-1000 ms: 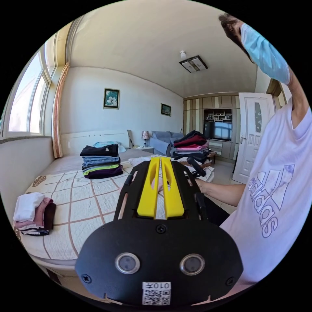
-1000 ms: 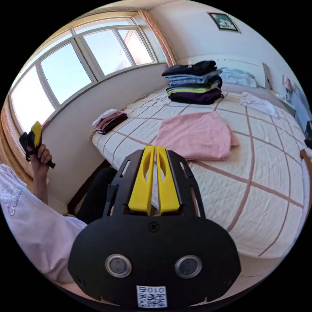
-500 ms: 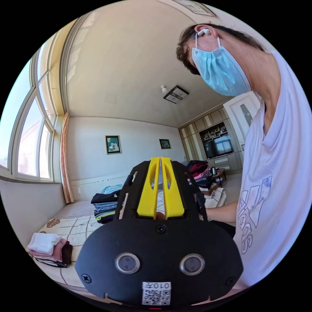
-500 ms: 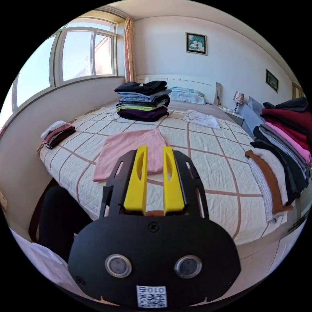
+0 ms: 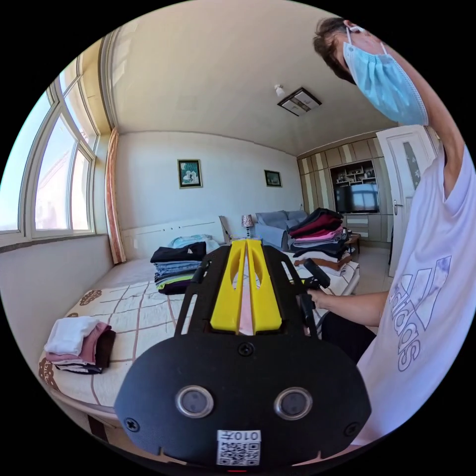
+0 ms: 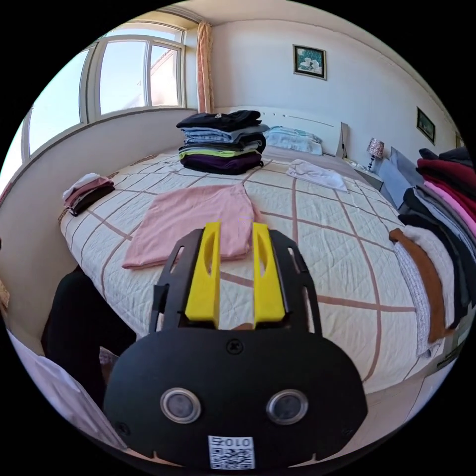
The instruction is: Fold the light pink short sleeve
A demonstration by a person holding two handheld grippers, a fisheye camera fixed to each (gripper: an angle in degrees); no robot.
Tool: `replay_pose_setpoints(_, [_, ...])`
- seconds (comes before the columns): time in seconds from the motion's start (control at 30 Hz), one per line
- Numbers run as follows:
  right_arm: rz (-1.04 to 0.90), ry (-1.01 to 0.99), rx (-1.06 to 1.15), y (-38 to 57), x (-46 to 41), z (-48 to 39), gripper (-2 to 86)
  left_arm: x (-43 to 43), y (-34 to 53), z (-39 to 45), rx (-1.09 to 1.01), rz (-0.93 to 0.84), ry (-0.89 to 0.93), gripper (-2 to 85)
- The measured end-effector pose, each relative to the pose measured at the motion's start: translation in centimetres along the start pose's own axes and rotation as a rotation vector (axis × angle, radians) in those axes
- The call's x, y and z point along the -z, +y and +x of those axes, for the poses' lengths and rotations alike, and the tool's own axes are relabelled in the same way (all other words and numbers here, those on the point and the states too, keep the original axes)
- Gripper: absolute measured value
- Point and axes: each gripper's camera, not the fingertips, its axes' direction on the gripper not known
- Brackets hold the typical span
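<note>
The light pink short sleeve (image 6: 193,218) lies partly folded and flat on the quilted bed (image 6: 347,277), near the bed's front-left part. My right gripper (image 6: 233,225) hovers open over the bed's near edge, its yellow jaws apart and empty, just short of the shirt's near hem. My left gripper (image 5: 246,243) is held up in the air beside the bed, its jaw tips together with nothing between them. A strip of the pink shirt (image 5: 246,307) shows through the slit behind them. A hand holds the right gripper (image 5: 312,272) low over the bed.
A tall stack of folded clothes (image 6: 220,144) stands at the back of the bed. A small folded pile (image 6: 87,191) sits at its left edge and a white garment (image 6: 317,173) further back. Unfolded clothes (image 6: 441,208) are heaped on the right. The person (image 5: 426,307) stands close on the right of the left gripper view.
The right gripper has gone from shut to open and swung to face the bed squarely. The left gripper view tilted up and back down. The pink shirt has not moved.
</note>
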Motion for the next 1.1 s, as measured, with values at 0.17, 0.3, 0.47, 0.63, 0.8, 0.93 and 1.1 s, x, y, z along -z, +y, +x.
replay_pose_setpoints(0.17, [0.003, -0.121, -0.081, -0.3, -1.8, 2.6, 16.1, -3.5, 2.1, -2.2, 0.066, -0.114, -0.003, 0.5])
replay_pose_setpoints(0.3, [-0.153, -0.172, -0.127, -1.5, -4.2, 3.9, 9.4, -6.2, 3.0, -4.1, 0.106, -0.205, 0.001, 3.7])
replay_pose_setpoints(0.47, [-0.051, -0.001, -0.067, -4.0, 0.0, 0.6, 5.1, -11.8, 4.3, -6.9, 0.177, -0.338, 0.042, 11.0])
replay_pose_setpoints(0.63, [0.003, -0.326, 0.153, -6.0, 5.2, -7.6, 4.7, -18.0, 5.8, -5.2, 0.014, -0.453, 0.021, 13.7])
replay_pose_setpoints(0.8, [-0.045, -0.623, 0.308, -6.7, 8.9, -12.6, 4.5, -21.9, 6.7, -3.1, -0.047, -0.471, 0.01, 12.6])
replay_pose_setpoints(0.93, [-0.025, -0.747, 0.44, -6.3, 10.4, -13.8, 4.1, -22.0, 5.3, -4.5, -0.004, -0.415, -0.165, 4.6])
replay_pose_setpoints(1.1, [0.064, -0.517, 0.28, -4.3, 10.4, -7.0, 10.0, -19.8, 6.0, -15.9, 0.304, -0.457, -0.161, 1.0])
